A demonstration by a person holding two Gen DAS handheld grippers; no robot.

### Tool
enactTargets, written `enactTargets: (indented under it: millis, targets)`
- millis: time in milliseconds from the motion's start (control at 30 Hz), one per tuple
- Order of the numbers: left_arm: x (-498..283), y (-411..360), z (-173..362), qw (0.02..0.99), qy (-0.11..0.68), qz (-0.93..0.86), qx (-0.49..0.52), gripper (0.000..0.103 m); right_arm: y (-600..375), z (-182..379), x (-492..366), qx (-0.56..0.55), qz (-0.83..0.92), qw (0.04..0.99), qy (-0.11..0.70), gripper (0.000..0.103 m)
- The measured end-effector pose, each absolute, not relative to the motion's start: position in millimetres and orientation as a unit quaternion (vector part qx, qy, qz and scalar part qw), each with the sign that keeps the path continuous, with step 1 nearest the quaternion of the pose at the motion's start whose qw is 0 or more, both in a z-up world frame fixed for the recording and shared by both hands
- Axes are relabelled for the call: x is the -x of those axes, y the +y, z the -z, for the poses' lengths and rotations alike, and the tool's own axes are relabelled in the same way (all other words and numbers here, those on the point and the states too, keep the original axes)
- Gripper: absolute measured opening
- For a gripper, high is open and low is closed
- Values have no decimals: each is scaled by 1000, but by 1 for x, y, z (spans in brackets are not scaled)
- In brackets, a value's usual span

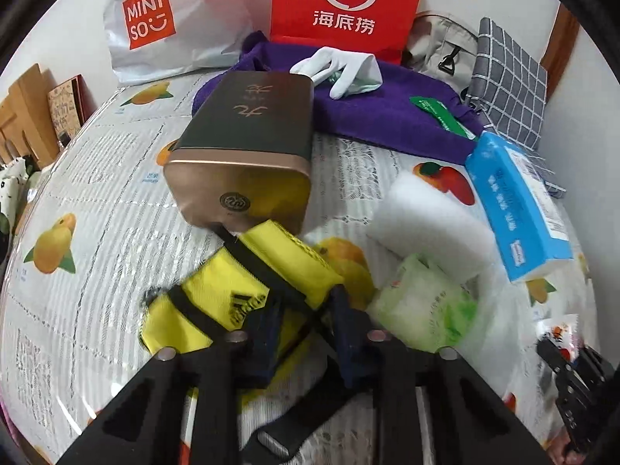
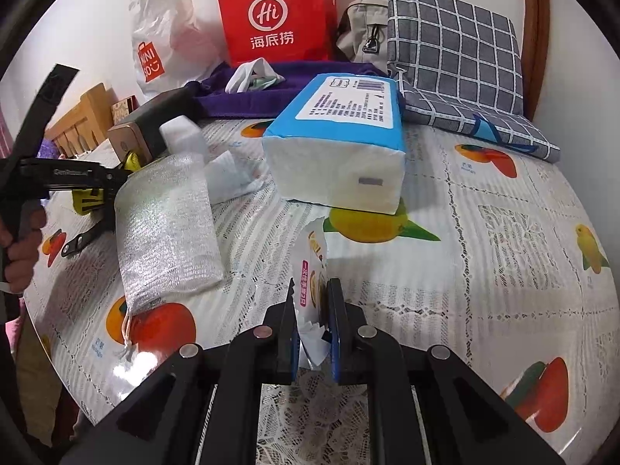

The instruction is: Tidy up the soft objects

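Note:
My left gripper [image 1: 306, 306] is shut on a yellow fabric pouch with black straps [image 1: 217, 298] on the fruit-print tablecloth [image 1: 97, 201]. My right gripper [image 2: 313, 294] is shut on a small tissue packet [image 2: 312, 267] and holds it upright above the table. Next to the pouch lie a green wet-wipe pack [image 1: 422, 310], a white foam roll [image 1: 426, 224] and a blue tissue pack [image 1: 515, 209]. The foam roll [image 2: 166, 228] and the blue tissue pack [image 2: 341, 143] also show in the right wrist view. A purple towel [image 1: 387, 112] with a white glove [image 1: 341, 69] on it lies at the back.
A bronze tin box [image 1: 248, 151] lies just beyond the pouch. A red paper bag [image 1: 345, 7], a white Miniso bag [image 1: 162, 23], a beige bag [image 1: 441, 46] and a grey checked cushion [image 2: 457, 54] stand along the back wall. A wooden rack [image 1: 23, 116] is at the left.

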State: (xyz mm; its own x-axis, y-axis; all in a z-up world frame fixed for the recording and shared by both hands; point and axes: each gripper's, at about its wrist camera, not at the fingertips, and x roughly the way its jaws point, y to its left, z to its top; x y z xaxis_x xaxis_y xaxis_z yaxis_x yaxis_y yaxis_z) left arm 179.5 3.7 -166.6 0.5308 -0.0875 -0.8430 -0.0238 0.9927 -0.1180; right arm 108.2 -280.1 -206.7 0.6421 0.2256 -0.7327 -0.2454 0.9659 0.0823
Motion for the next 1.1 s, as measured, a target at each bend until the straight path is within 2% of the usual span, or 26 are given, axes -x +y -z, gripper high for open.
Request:
enactTargets:
  millis: [200,233,267,300,667,800,1100]
  targets:
    - [-176,2,173,870,489,21,61,22,-283,207,-106,6,-127,907,402,12]
    - [-175,1,173,871,486,21,64,20,-282,207,-106,6,-126,907,402,12]
    - [-174,3,171,872,484,25,75,12,-283,207,-105,6,-126,907,403,12]
    - [-172,5,169,871,482,36,88,8,-283,207,-104,6,-125,906,404,12]
    - [-178,7,180,866,487,52,103,8,-285,206,-103,0,-112,904,412,12]
    - [-171,11,171,869,475,68,117,4,-285,204,-103,2,-109,903,415,12]
    - [-164,26,139,882,450,67,126,4,-299,181,-103,-25,-103,910,402,12]
